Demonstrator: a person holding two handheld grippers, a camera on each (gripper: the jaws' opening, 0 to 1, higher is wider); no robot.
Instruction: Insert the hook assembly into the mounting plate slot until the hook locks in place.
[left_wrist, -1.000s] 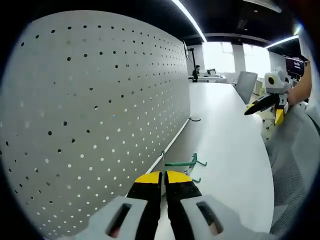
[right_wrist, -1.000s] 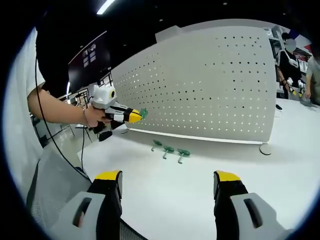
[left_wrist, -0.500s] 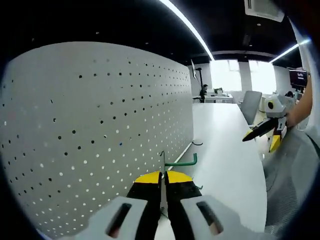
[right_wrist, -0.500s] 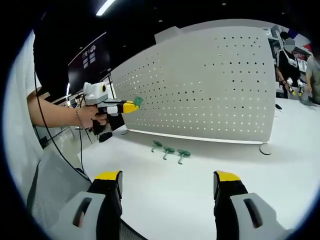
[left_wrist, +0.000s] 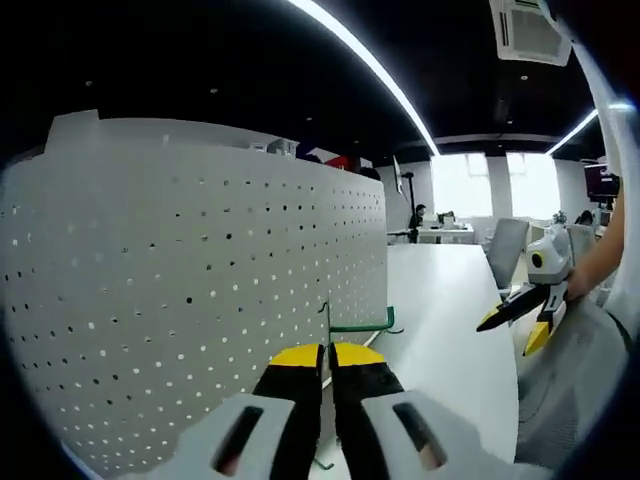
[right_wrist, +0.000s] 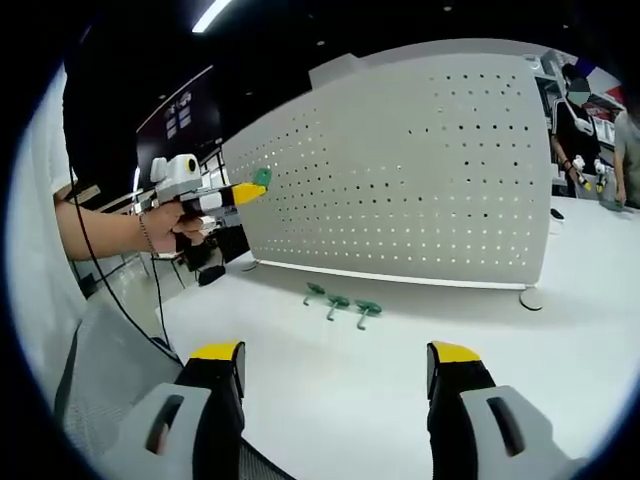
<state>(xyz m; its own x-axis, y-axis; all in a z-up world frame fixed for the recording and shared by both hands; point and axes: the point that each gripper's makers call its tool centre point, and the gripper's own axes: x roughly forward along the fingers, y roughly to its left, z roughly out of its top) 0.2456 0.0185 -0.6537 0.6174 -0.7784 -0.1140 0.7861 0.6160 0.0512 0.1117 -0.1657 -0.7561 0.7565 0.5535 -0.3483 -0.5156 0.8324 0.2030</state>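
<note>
In the left gripper view, the left gripper (left_wrist: 327, 352) has its yellow-tipped black jaws pressed together on a green bent-wire hook (left_wrist: 352, 324), whose horizontal arm and upturned tip stand out just past the jaw tips. The hook is in the air close beside the upright white perforated pegboard panel (left_wrist: 200, 300); whether it touches the panel cannot be told. Past it, the white tabletop (left_wrist: 440, 320) runs toward bright windows, and the right gripper (left_wrist: 519, 315) comes in from the right, jaws spread, in a person's hand.

The right gripper view takes the scene from across the table. Its own jaws stand wide apart at the bottom with nothing between them. The left gripper (right_wrist: 250, 188) is raised in a person's hand (right_wrist: 175, 222), the green hook a small speck at its yellow tips, near the panel's left end. Three more green hooks (right_wrist: 338, 300) lie in a loose row on the tabletop just before the foot of the panel, well apart from either gripper.
</note>
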